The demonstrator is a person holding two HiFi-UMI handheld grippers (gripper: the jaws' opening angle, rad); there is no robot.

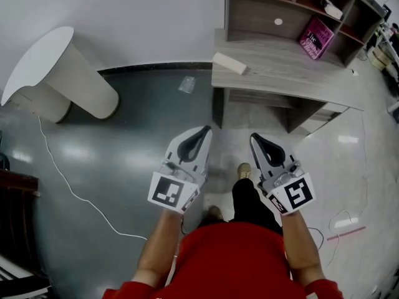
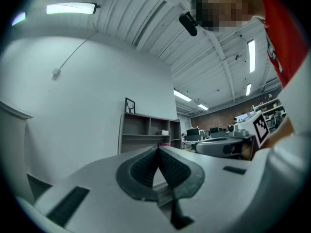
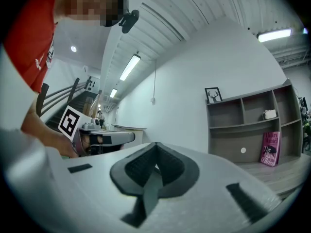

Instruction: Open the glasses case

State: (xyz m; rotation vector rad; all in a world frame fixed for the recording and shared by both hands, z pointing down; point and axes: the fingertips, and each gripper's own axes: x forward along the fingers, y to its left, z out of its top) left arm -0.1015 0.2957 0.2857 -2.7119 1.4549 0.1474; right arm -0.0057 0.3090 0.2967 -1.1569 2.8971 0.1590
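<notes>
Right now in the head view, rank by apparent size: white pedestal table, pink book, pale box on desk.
1. white pedestal table, clearly largest.
2-3. pink book and pale box: look about alike, so not ranked.

No text can be read: white lettering on the pink book (image 1: 316,37) is too small.

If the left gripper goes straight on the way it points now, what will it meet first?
Probably the grey shelf unit: it stands behind the closed tips of the left gripper. Height is unclear, so the desk edge could come first.
</notes>
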